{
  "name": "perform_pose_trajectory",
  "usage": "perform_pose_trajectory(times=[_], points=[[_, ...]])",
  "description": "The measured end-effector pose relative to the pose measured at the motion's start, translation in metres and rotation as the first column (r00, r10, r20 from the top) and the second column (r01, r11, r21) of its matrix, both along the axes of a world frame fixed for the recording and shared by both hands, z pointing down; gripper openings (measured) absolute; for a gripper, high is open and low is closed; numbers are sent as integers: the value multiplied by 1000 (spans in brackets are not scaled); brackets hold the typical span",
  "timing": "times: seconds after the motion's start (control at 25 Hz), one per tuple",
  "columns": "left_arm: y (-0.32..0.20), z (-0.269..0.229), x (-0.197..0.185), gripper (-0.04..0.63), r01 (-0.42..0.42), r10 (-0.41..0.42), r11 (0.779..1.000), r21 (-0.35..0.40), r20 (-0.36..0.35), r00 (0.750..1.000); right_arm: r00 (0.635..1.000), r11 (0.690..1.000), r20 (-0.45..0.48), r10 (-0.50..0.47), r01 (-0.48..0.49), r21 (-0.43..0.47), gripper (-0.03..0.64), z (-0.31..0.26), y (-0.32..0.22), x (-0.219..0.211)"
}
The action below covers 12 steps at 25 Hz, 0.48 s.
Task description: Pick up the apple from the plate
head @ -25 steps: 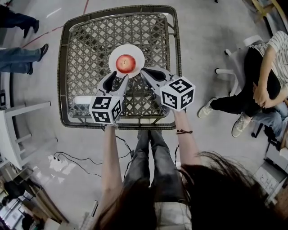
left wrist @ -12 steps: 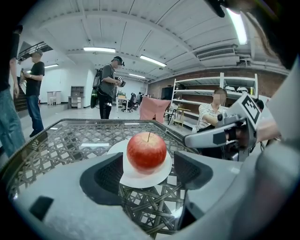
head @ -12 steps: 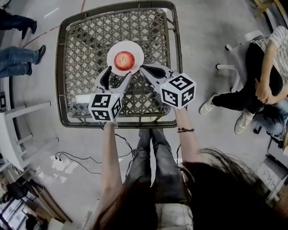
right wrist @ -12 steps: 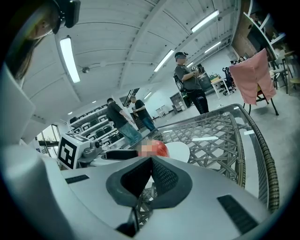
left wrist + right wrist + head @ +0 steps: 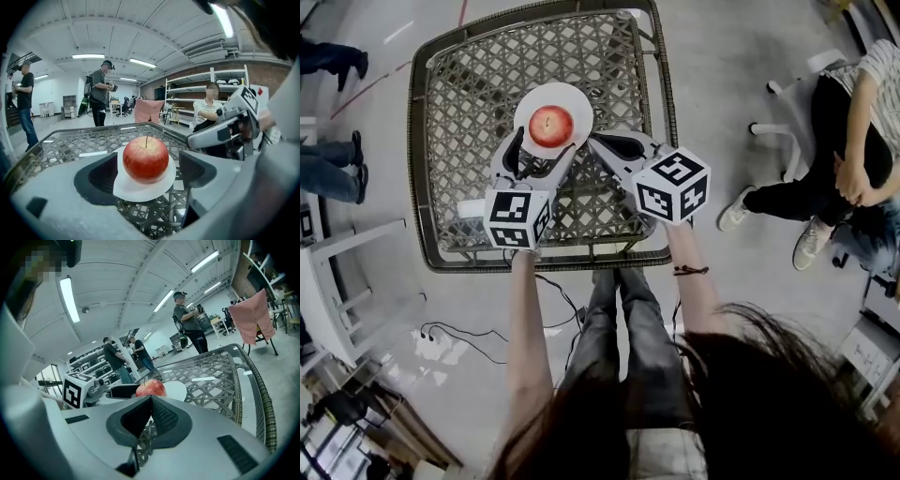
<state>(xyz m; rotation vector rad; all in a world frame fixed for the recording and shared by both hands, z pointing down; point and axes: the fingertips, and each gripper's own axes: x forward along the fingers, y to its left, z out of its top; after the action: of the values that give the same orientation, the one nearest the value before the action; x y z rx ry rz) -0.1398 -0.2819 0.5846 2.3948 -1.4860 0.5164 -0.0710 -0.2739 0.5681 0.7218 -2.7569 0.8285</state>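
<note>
A red apple [image 5: 549, 126] sits on a white plate [image 5: 575, 99] on the lattice table. My left gripper [image 5: 546, 142] reaches it from the near side, and its jaws are opening. In the left gripper view the apple [image 5: 146, 158] stands between the two dark pads [image 5: 100, 176] with a gap on each side, and nothing presses on it. My right gripper [image 5: 595, 143] is shut and holds nothing, its tip just right of the plate. In the right gripper view the apple [image 5: 151, 388] shows just beyond the closed tips.
The woven lattice table [image 5: 459, 84] has a raised rim all round. A white strip [image 5: 470, 206] lies on it near the left gripper. A seated person [image 5: 848, 159] is at the right, a white stool [image 5: 342, 272] at the left, and cables [image 5: 459, 337] on the floor.
The left gripper's jaws have spread wide and its fingertips now flank the apple instead of stopping short of it. The right gripper has stayed put.
</note>
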Motion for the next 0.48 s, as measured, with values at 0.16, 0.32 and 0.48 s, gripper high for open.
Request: perform_pose_trajectory(times=[0.16,0.32,0.48], points=[[-5,1,1,410,-17,17,1000,9,6,1000,1000,1000,-4,1,-1,-1,9,2,0,3],[-10,3,2,416,-32,32,999,12,15,999,1000,1000,-6,3,-3,-3,9,4,0,4],[-14,3,1,417,-52,52,998,19,26,998,1000,1000,-8,4,-4,-4,9,6,0,5]])
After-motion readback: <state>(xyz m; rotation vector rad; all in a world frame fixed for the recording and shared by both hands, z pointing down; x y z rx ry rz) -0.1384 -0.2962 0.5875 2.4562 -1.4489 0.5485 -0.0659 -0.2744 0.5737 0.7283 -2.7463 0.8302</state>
